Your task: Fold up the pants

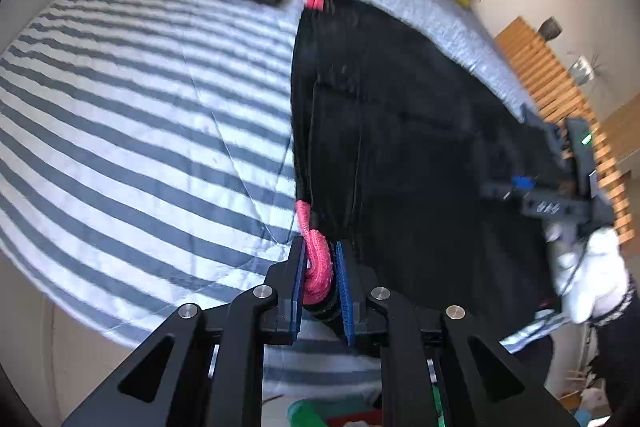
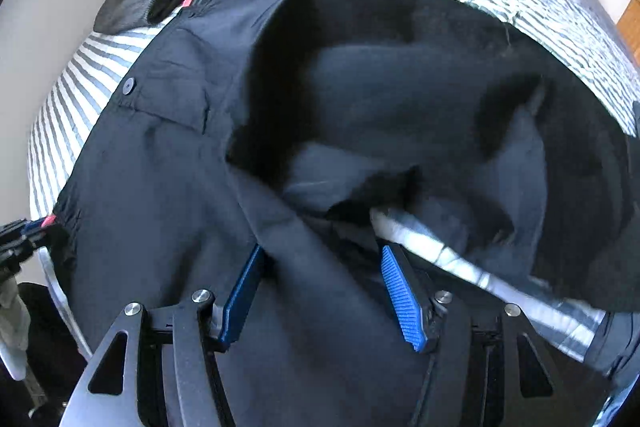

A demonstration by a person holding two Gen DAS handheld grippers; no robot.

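Left fingers [image 1: 297,279] nearly shut, pinching the pink cord [image 1: 318,267] at the pants' [image 1: 400,131] near waist edge; right gripper [image 2: 328,291] wide, pants cloth bunched between, pads not clearly pressing. Pants lie on the striped bed [image 1: 140,115]. Risk — cord slips out, or right grabs one layer only — skewed fold. Both point steeply down.

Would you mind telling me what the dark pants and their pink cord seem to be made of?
Pants: likely thin woven synthetic with a slight sheen; smooth with crisp creases. Pink cord: looks like knitted or braided textile, matte, with visible weave texture.
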